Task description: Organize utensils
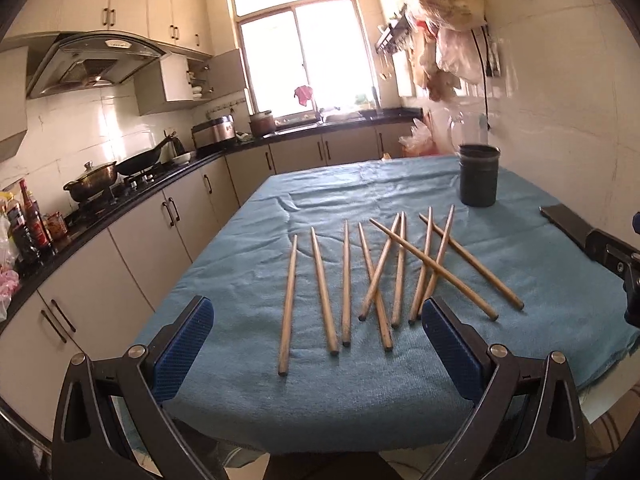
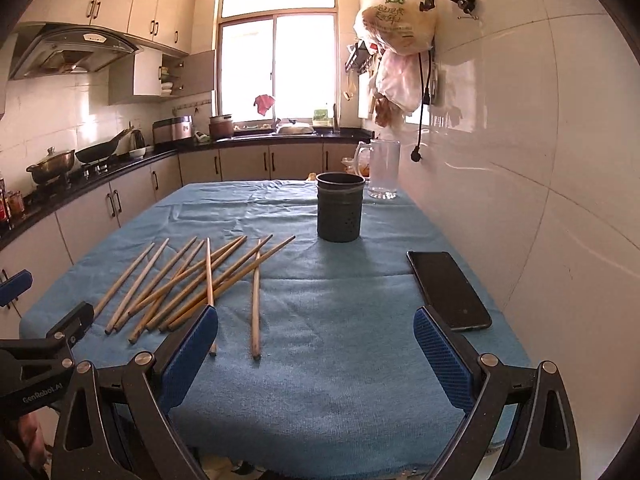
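Observation:
Several wooden chopsticks (image 1: 376,276) lie loose on the blue table cloth (image 1: 280,392), some crossing each other; in the right wrist view the same chopsticks (image 2: 192,284) lie to the left. A dark round utensil holder (image 1: 478,174) (image 2: 340,207) stands upright and looks empty, beyond the chopsticks. My left gripper (image 1: 318,352) hangs open over the table's near edge, just short of the chopstick ends, holding nothing. My right gripper (image 2: 316,360) is open too, over bare cloth to the right of the chopsticks. The left gripper's side (image 2: 36,360) shows at the left edge.
A black phone (image 2: 448,290) lies on the cloth by the tiled wall on the right. A glass mug (image 2: 383,168) stands behind the holder. Plastic bags (image 2: 396,20) hang on the wall above. Kitchen counters with pots (image 1: 92,180) run along the left.

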`<act>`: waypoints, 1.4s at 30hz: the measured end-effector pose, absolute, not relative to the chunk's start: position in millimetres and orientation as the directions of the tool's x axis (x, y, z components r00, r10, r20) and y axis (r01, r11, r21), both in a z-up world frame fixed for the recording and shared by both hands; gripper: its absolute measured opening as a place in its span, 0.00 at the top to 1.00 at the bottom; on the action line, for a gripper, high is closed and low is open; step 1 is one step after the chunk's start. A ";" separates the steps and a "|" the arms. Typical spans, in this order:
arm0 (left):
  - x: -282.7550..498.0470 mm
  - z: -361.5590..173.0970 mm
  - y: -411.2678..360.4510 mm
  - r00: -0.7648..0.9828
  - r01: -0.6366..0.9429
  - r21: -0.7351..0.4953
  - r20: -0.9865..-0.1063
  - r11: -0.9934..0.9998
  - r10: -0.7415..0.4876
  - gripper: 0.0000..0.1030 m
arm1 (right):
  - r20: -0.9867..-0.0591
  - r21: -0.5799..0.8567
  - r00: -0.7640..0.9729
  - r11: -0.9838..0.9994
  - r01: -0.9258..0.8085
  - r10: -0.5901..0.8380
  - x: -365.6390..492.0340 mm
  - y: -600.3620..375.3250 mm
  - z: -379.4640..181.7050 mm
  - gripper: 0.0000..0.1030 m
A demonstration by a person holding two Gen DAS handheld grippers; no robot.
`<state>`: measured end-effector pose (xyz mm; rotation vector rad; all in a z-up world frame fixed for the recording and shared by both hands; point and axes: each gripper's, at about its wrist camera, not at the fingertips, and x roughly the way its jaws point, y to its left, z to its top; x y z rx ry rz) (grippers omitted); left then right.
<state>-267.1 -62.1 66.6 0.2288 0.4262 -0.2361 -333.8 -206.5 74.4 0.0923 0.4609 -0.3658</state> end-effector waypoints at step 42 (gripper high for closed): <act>-258.4 61.8 -56.1 0.883 0.246 0.141 -0.440 0.959 -0.162 0.00 | -0.463 0.002 0.829 0.934 0.357 -0.315 -324.0 -204.2 69.1 0.03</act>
